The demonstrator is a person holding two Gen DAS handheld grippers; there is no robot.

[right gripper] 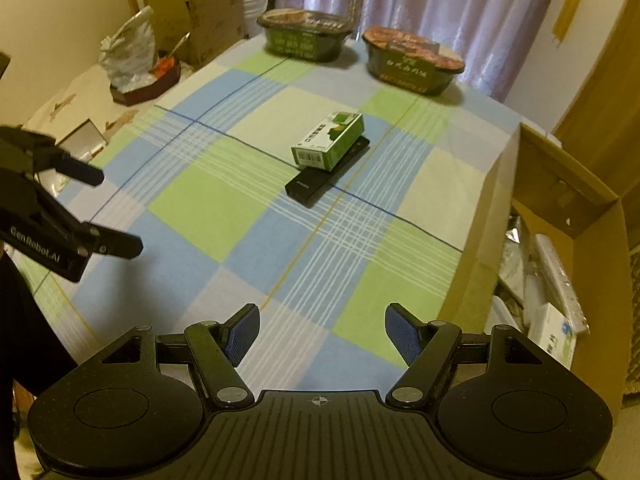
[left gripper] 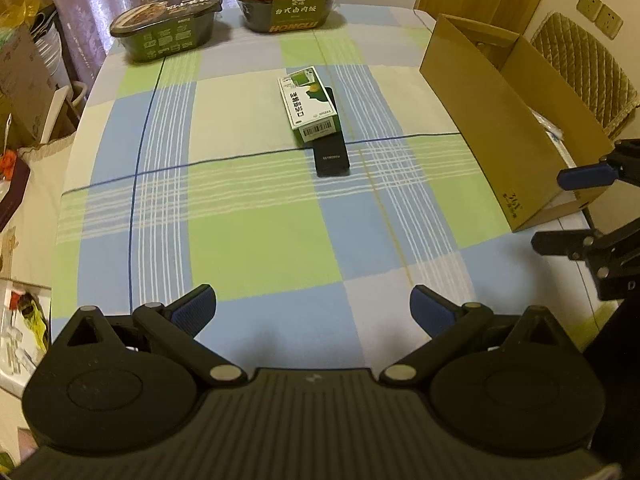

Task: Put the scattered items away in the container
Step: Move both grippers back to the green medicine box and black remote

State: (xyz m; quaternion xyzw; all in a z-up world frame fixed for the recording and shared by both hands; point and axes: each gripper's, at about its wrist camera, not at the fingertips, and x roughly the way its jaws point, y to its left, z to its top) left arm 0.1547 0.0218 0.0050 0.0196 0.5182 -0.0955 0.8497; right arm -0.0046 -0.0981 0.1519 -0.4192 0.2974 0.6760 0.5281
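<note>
A green and white small box (left gripper: 310, 102) (right gripper: 330, 140) lies on top of a black flat bar (left gripper: 331, 156) (right gripper: 320, 178) at mid-table. Two dark instant-meal bowls (left gripper: 168, 26) (left gripper: 287, 0) (right gripper: 305, 35) (right gripper: 412, 60) stand at the far edge. An open cardboard box (left gripper: 496, 112) (right gripper: 568, 208) sits on the table's right side with packets inside. My left gripper (left gripper: 313, 308) (right gripper: 118, 212) is open over the near cloth, holding nothing. My right gripper (right gripper: 322, 332) (left gripper: 560, 208) is open too, near the cardboard box, and empty.
The table (left gripper: 248, 216) wears a blue, green and cream checked cloth. To the left are cartons, bags and clutter (right gripper: 160, 40). Curtains (right gripper: 420, 0) hang behind the bowls. A quilted chair back (left gripper: 580, 64) stands beyond the cardboard box.
</note>
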